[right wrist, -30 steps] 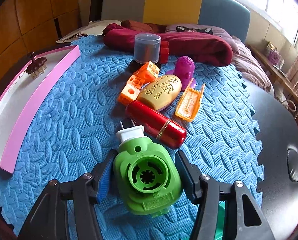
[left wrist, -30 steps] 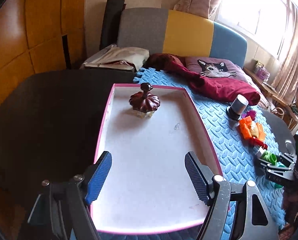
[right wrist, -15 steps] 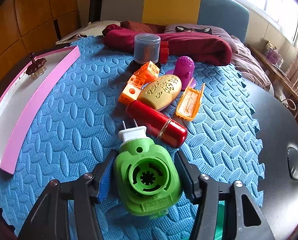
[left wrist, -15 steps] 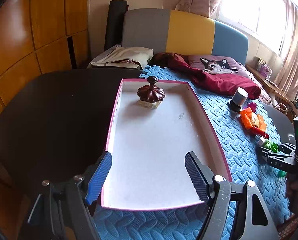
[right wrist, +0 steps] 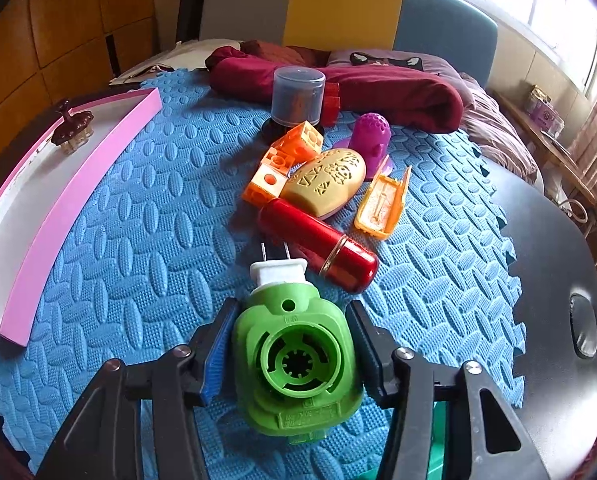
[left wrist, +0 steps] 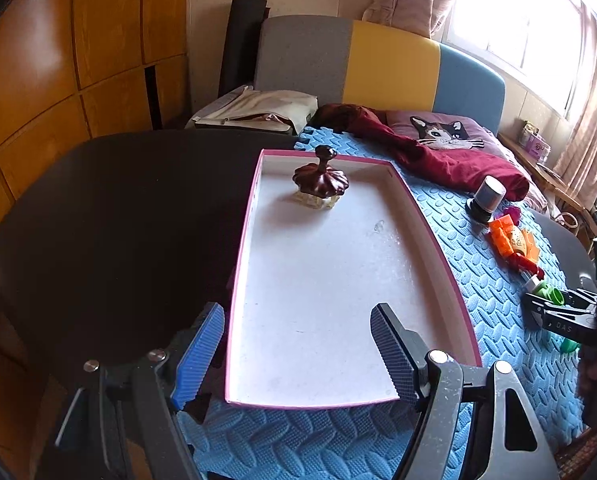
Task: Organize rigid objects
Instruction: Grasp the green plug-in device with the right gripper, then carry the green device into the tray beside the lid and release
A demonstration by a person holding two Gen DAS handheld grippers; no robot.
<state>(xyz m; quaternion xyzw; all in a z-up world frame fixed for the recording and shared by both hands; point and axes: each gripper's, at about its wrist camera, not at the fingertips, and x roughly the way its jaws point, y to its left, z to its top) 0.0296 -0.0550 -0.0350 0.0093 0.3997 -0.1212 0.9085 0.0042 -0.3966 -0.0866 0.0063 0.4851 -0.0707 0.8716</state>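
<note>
A green plug-in device [right wrist: 296,364] with a white two-pin plug lies on the blue foam mat [right wrist: 146,248] between the fingers of my right gripper [right wrist: 294,336]. The jaws are closing and both pads touch its sides. Beyond it lie a red cylinder [right wrist: 318,240], a yellow oval piece [right wrist: 330,180], orange blocks [right wrist: 286,160], an orange case [right wrist: 384,204], a purple toy [right wrist: 372,136] and a capped grey jar [right wrist: 298,96]. My left gripper [left wrist: 296,320] hangs open and empty over the near end of the pink-rimmed white tray [left wrist: 242,264], where a dark brown lidded piece [left wrist: 320,184] stands at the far end.
A dark red cloth [right wrist: 378,84] and a cat-print pillow [left wrist: 442,136] lie at the mat's far edge. The black table [left wrist: 118,220] extends left of the tray and right of the mat. A headboard and a window stand behind.
The left gripper has drawn back toward the tray's near end, so more of the tray shows. The right gripper's jaws have narrowed onto the green device, which has not moved.
</note>
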